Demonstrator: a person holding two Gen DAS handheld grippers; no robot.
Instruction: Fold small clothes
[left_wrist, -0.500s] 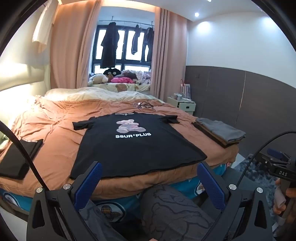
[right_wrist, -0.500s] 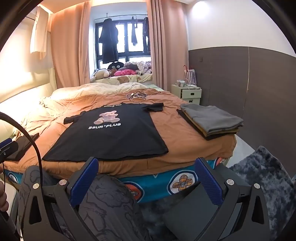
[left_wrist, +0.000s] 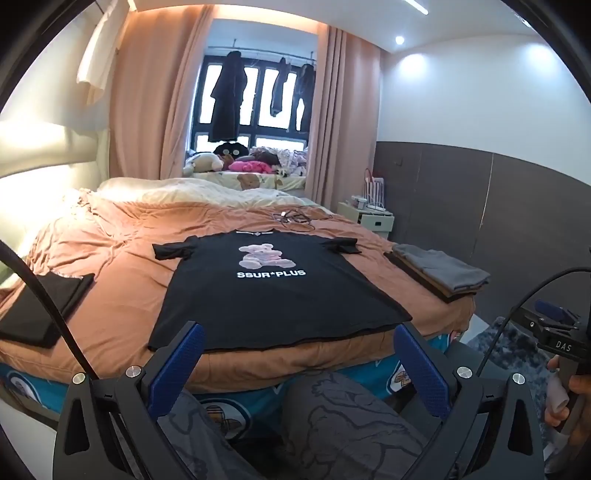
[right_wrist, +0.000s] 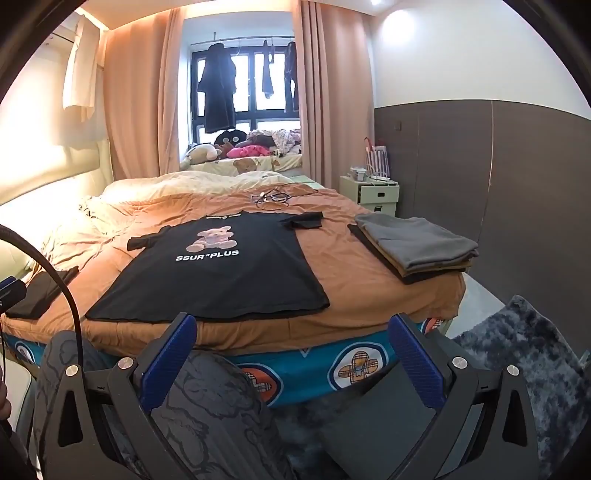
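A black T-shirt (left_wrist: 273, 291) with a pink bear print and "SSUR*PLUS" lies flat, face up, on the brown bedspread, hem toward me; it also shows in the right wrist view (right_wrist: 218, 277). My left gripper (left_wrist: 297, 354) is open and empty, held off the bed's near edge just short of the hem. My right gripper (right_wrist: 291, 347) is open and empty, also short of the bed edge, right of the shirt's hem corner.
A stack of folded grey and brown clothes (right_wrist: 417, 245) lies on the bed's right side. A folded black garment (left_wrist: 40, 306) lies at the left. Cables (right_wrist: 271, 197) lie beyond the shirt's collar. My knee (right_wrist: 207, 398) is below the grippers. A grey rug (right_wrist: 524, 354) covers the floor.
Both views have shifted only slightly; the shirt lies as before and both grippers stay open.
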